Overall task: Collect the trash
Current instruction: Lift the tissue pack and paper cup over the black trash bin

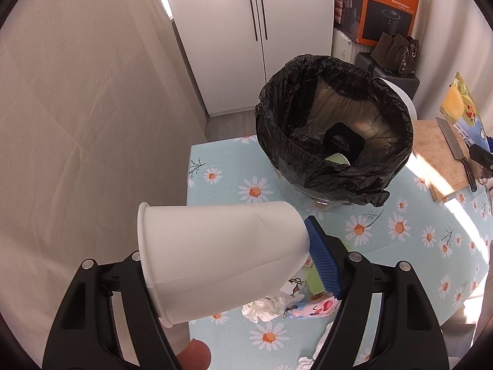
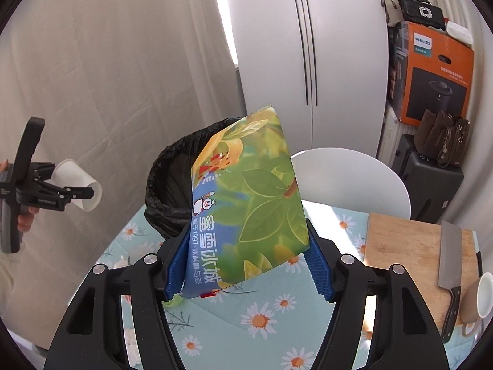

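My left gripper [image 1: 228, 265] is shut on a white paper cup [image 1: 215, 256], held sideways above the table's left edge, short of the bin. The bin [image 1: 336, 129], lined with a black bag, stands on the table and has some trash inside. My right gripper [image 2: 246, 265] is shut on a green and blue printed bag [image 2: 252, 203], held upright in front of the bin [image 2: 172, 191]. The left gripper with the cup [image 2: 77, 182] shows at the left of the right wrist view. Crumpled tissue [image 1: 265, 306] and a colourful wrapper [image 1: 311, 308] lie on the table below the cup.
The table has a daisy-print cloth [image 1: 400, 246]. A wooden cutting board [image 2: 409, 256] with a cleaver [image 2: 450, 262] lies at the right, with a mug [image 2: 480, 296] beside it. A white chair [image 2: 354, 178] stands behind the table. A curtain [image 1: 77, 123] hangs at the left.
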A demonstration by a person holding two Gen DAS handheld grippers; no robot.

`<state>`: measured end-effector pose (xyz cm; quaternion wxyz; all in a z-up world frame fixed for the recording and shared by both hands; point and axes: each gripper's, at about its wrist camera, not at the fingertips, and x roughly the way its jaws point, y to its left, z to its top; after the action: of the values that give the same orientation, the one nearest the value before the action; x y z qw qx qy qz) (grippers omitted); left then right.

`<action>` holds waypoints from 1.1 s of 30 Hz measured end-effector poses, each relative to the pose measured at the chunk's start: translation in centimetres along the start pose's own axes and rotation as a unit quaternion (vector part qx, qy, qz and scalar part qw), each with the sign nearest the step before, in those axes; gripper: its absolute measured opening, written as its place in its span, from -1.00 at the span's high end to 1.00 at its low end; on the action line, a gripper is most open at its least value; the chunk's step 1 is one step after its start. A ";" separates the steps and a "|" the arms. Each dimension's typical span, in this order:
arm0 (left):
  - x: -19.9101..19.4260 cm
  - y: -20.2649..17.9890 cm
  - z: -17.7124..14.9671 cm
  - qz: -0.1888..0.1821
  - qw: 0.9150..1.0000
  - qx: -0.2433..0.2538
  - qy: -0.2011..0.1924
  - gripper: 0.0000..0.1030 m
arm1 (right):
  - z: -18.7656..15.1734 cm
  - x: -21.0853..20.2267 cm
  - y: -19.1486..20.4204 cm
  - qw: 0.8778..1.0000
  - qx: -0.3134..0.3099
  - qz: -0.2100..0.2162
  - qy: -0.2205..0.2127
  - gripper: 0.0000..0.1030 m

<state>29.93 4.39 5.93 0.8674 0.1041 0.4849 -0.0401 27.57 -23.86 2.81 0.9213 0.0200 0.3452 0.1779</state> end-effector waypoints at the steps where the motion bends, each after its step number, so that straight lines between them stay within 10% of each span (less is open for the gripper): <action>1: -0.2 -0.3 0.5 -0.001 1.000 0.004 -0.009 -0.45 | 0.4 0.3 0.0 1.000 -0.001 -0.001 -0.001 -0.20; 33: 6.3 -6.2 11.5 -0.147 0.985 0.062 -0.072 -0.45 | 7.7 9.6 1.2 0.999 -0.027 0.006 0.018 -0.22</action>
<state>41.78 -3.96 5.54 0.8765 0.0815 0.4280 -0.2047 38.84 -18.78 2.85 0.9141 -0.0060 0.3566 0.1932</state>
